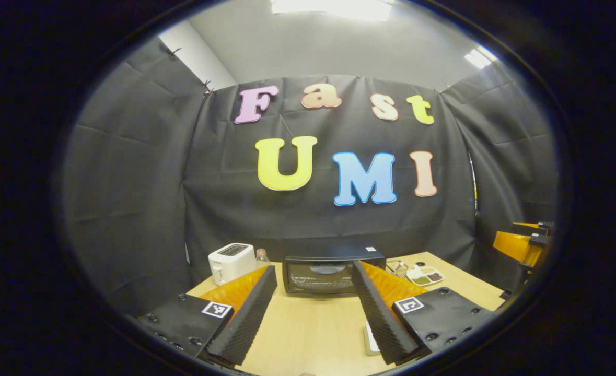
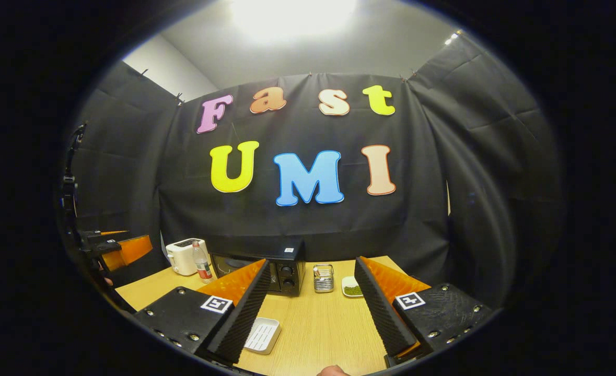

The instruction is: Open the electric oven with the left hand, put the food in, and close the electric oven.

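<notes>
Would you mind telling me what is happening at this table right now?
A person holds a pair of tongs in each hand above a wooden table, and nothing is gripped yet. The left tongs are open and aimed at the electric oven, whose door is shut. The right tongs are open too. A white tray lies near them.

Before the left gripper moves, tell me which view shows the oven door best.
The left gripper view: the electric oven faces the camera squarely, its closed glass door framed between the open left gripper fingers. The right gripper view catches the oven at an angle, showing its knobs, with the door partly hidden behind a finger.
</notes>
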`<control>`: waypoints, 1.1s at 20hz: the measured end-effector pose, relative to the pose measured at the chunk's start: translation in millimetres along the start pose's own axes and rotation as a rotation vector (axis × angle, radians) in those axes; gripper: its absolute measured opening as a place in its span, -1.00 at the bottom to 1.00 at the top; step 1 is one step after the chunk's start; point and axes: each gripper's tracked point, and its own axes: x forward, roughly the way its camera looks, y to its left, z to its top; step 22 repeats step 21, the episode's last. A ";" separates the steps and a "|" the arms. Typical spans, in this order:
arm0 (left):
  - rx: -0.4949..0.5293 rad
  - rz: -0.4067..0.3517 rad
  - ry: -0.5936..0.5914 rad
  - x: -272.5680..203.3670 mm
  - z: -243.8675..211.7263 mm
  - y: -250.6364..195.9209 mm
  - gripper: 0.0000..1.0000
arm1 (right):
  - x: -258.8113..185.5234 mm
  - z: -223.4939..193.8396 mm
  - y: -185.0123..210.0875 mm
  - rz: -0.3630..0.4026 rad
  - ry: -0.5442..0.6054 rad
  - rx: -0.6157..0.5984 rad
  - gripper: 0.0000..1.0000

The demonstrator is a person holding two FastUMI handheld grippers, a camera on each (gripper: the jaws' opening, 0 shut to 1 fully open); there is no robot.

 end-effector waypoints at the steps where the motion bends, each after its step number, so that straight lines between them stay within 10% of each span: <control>1: 0.001 0.001 -0.005 -4.5 0.3 6.1 1.00 | -2.3 2.1 4.1 0.001 -0.008 -0.006 0.95; 22: 0.014 0.026 -0.079 -45.5 9.0 58.9 1.00 | -26.7 16.6 52.3 0.004 -0.052 -0.031 0.95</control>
